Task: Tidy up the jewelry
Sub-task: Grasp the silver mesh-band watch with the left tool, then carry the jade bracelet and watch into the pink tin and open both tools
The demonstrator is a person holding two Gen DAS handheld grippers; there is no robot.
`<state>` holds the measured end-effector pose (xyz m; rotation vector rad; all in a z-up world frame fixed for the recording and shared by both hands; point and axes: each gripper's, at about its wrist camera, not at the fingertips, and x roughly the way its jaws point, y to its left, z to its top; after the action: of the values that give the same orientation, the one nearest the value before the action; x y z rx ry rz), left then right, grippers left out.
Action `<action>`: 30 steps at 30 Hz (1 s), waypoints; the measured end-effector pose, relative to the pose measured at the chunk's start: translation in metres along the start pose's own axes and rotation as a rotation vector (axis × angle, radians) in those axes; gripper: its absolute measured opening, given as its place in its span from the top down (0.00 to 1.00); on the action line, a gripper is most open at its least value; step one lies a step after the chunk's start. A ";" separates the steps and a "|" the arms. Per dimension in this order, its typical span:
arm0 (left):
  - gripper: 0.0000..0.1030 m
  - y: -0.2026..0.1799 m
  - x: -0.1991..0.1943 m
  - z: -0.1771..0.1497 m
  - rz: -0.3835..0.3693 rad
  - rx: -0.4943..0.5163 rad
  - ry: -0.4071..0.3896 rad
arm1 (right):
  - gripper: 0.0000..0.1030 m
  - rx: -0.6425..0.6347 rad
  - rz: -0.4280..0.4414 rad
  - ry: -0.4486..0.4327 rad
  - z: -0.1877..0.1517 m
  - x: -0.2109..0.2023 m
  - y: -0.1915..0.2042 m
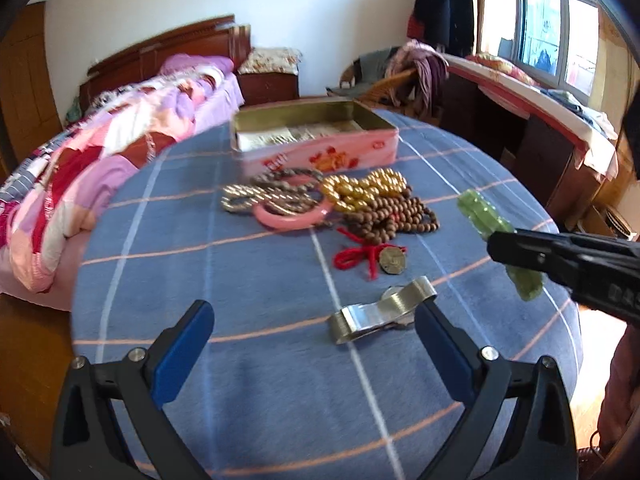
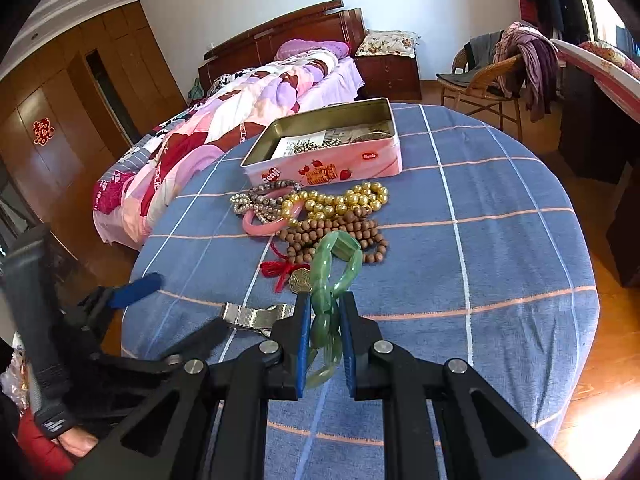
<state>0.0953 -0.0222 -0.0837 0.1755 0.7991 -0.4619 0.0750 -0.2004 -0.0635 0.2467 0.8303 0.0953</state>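
My right gripper (image 2: 325, 314) is shut on a green jade bracelet (image 2: 334, 272) and holds it above the blue checked tablecloth (image 2: 500, 248); the bracelet also shows in the left wrist view (image 1: 486, 216). My left gripper (image 1: 314, 326) is open and empty, its right finger beside a silver watch band (image 1: 380, 314). A pile of jewelry lies in the middle: gold beads (image 2: 340, 202), brown wooden beads (image 2: 336, 234), a pink bangle (image 2: 264, 226), grey pearl strands (image 2: 260, 200) and a red-corded coin charm (image 2: 298, 278). An open pink tin (image 2: 324, 142) stands behind the pile.
The round table stands next to a bed with a pink quilt (image 2: 208, 136) on the left. A wicker chair with clothes (image 2: 496, 76) is at the back right. A desk (image 1: 532, 120) runs along the window on the right.
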 end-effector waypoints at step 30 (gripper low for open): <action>0.06 -0.028 0.005 0.014 -0.179 0.150 -0.036 | 0.86 0.049 -0.020 -0.032 0.003 -0.013 -0.013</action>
<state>0.0946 -0.0532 -0.0769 0.2350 0.7480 -0.6925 0.0682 -0.2154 -0.0558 0.2851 0.8040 0.0525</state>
